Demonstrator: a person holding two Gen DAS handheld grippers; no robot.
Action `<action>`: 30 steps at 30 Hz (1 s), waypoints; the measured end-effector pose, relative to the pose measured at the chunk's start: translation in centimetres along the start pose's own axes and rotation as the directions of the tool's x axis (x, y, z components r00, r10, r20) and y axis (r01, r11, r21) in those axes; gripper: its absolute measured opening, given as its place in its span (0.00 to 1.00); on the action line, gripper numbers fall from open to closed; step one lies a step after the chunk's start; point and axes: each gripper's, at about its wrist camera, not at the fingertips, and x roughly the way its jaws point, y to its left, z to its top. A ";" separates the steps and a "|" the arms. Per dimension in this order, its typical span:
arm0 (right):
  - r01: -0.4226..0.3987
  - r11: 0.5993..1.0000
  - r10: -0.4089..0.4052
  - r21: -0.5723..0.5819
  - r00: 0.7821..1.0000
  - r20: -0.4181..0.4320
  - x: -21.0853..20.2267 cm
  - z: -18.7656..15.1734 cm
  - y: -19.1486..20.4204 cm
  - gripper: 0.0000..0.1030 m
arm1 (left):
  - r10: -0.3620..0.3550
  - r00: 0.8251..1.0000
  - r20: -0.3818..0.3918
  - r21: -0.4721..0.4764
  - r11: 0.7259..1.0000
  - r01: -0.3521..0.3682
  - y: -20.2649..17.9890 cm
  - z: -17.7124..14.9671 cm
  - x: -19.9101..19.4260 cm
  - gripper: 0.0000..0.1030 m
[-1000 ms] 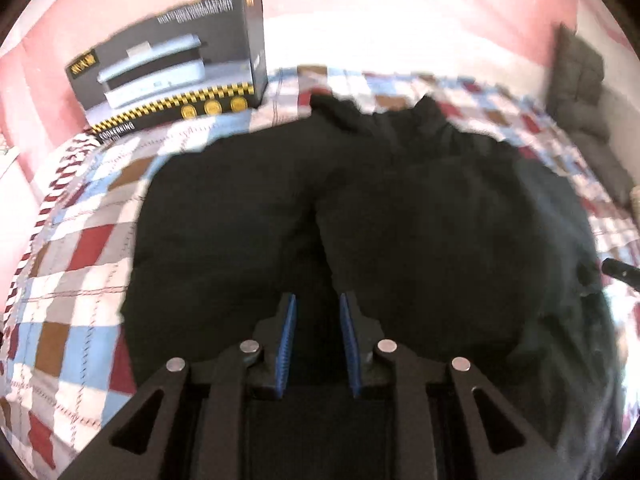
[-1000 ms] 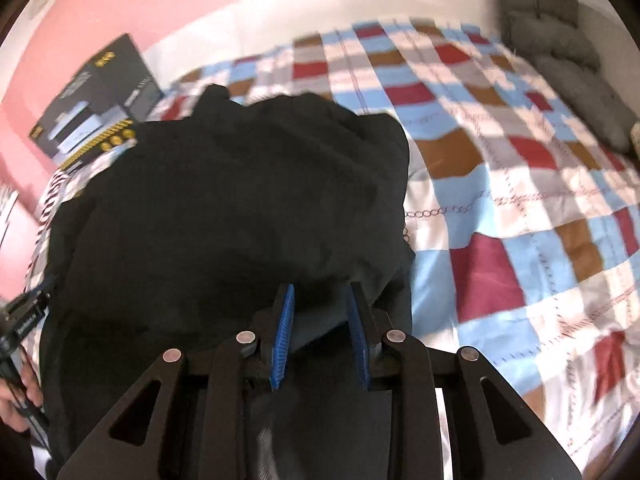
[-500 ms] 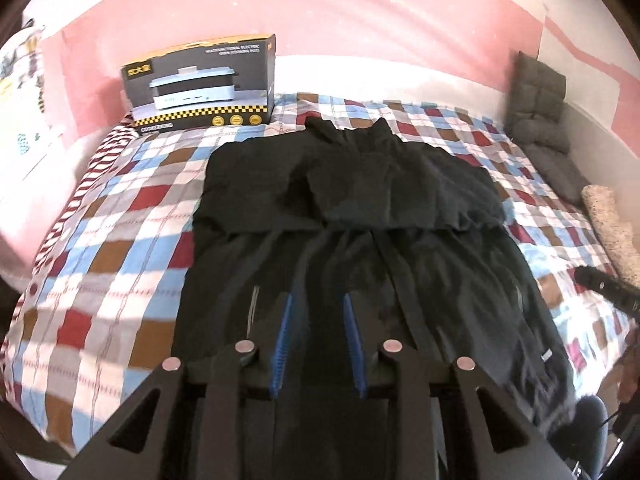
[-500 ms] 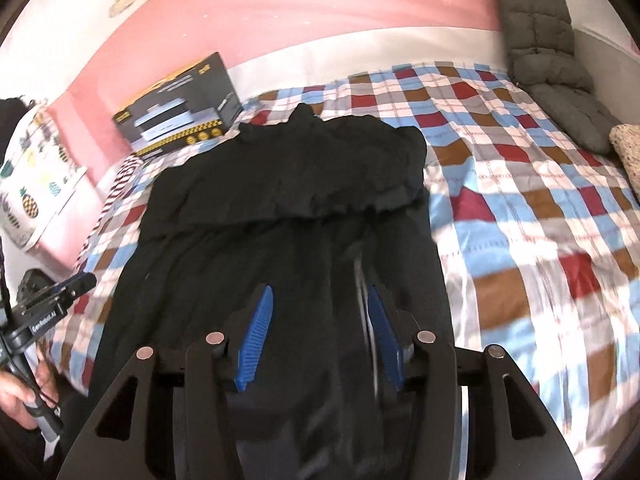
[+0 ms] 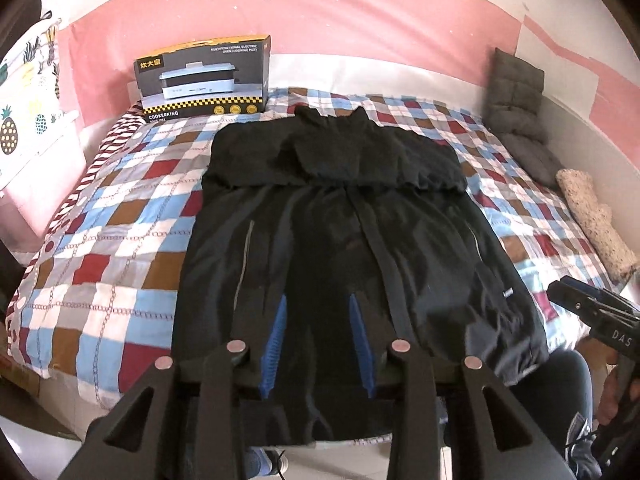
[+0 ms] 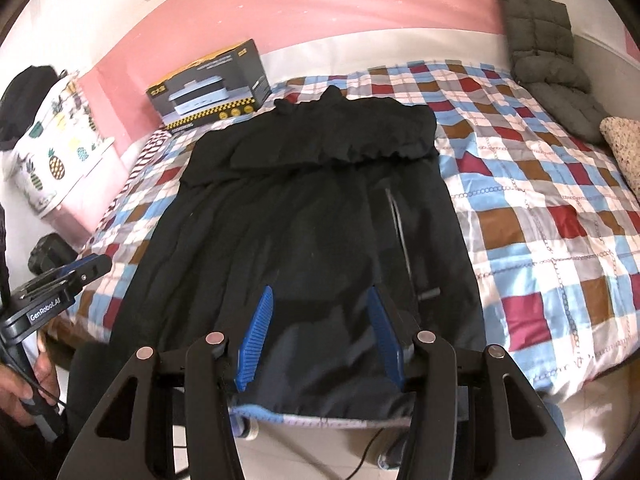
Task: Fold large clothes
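**Me:** Both tongs are sitting farther back from the bed than a second ago, when they were low over the black cloth; now the whole black jacket (image 5: 340, 232) is showing. It is lying spread down the middle of the bed (image 5: 132, 216), collar toward the far edge, hem hanging over the near edge, with an upper layer lying folded across the chest.

**Helper:** What are the tongs doing?

**Me:** My left gripper (image 5: 318, 340) is hovering with its jaws parted, holding nothing. My right gripper (image 6: 318, 336) is gaping wider, also holding nothing.

**Helper:** What is worrying you?

**Me:** I am judging the shiny lining as slippery. If I am pinching only the top layer at the hem, the layers could be sliding apart and the fold coming out crooked. The overhanging hem could also be dragging the jacket off the near edge.

**Helper:** And the count?

**Me:** I am counting one jacket, two tongs, one cooker box (image 5: 204, 76) at the far left corner, one grey cushion (image 6: 544, 48) and one speckled roll (image 5: 596, 224) along the right edge.
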 end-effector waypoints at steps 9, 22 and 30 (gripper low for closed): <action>0.018 1.000 -0.018 -0.026 1.000 0.011 -1.2 -1.5 0.8 0.49 | 0.003 1.000 -0.002 -0.002 1.000 -0.003 0.1 -1.5 -1.0 0.34; 0.037 0.999 -0.037 0.026 0.999 -0.015 -0.5 -2.6 -1.2 0.49 | 0.038 0.999 -0.037 -0.009 0.999 -0.038 0.7 -2.8 0.5 0.33; 0.067 0.989 -0.056 0.131 0.994 -0.090 1.5 -3.4 -5.8 0.50 | 0.060 0.996 -0.064 -0.073 0.995 -0.065 4.1 -3.1 2.4 0.49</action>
